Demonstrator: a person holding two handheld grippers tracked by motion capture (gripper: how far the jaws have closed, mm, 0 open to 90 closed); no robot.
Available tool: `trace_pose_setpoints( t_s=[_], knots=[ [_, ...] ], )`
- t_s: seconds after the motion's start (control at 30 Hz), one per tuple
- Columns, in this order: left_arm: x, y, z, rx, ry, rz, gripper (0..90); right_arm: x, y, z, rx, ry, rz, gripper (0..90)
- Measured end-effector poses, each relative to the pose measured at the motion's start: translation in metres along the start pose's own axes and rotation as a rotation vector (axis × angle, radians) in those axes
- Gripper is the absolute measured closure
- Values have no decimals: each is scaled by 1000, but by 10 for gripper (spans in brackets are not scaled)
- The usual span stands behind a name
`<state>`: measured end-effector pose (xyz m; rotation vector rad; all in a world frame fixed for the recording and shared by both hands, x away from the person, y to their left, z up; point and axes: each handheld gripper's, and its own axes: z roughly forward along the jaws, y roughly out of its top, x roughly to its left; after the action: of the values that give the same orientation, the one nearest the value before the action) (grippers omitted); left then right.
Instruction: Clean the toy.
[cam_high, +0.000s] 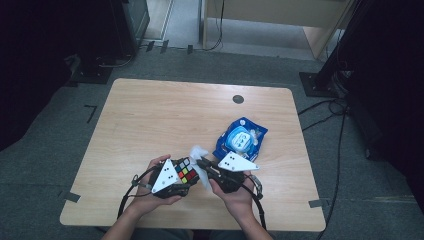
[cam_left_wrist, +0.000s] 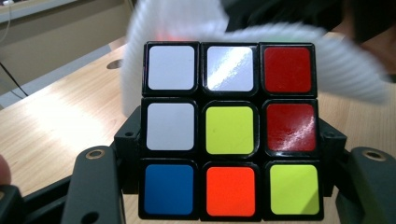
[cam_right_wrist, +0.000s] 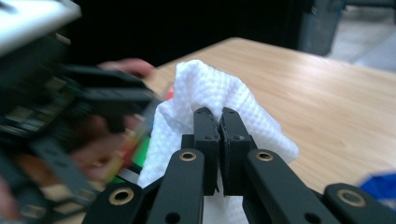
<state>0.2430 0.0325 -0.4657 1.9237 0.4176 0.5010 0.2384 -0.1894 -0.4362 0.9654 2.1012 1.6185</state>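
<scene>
Near the table's front edge, the left gripper clamps the puzzle cube, while the right gripper pinches a white wipe against the cube's far side.

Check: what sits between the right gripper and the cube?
The white wipe, pinched in the right gripper, drapes against the puzzle cube that the left gripper holds, per the high view.

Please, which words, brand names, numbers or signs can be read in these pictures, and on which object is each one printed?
None can be read.
Blue wipes packet: its white label is too small and blurred.
Puzzle cube: plain coloured stickers, no text.
White wipe: no print.
Grey plates on each hand-held gripper: dots, no letters.
</scene>
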Motion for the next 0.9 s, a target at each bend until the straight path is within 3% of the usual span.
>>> trace_pose_setpoints(
  t_s=[0.07,0.2,0.3,0.33,0.37,0.4,0.57,0.63,0.77,0.9],
  knots=[
    [2,0,-1,2,5,2,338,-9,-6,3,41,-44,18,884],
    [8,1,-5,-30,6,-36,338,-16,-13,8,94,-70,18,884],
    [13,0,-8,-31,25,-42,338,-22,-21,14,165,-114,17,884],
    [14,-1,-9,-32,29,-48,338,-22,-21,14,165,-114,17,884],
    [16,-1,-10,-33,34,-53,338,-24,-25,17,219,-148,-11,884],
    [18,-1,-11,-34,39,-56,338,-26,-26,17,234,-157,-22,884],
    [24,-2,-16,-45,59,-70,338,-30,-31,19,262,-153,0,872],
    [26,-2,-17,-46,66,-81,337,-32,-32,20,263,-139,-1,817],
    [28,-4,-16,-42,72,-87,338,-29,-28,18,222,-152,-8,661],
    [28,-6,-14,-33,73,-86,338,-27,-20,12,187,-173,15,632]
  ],
)
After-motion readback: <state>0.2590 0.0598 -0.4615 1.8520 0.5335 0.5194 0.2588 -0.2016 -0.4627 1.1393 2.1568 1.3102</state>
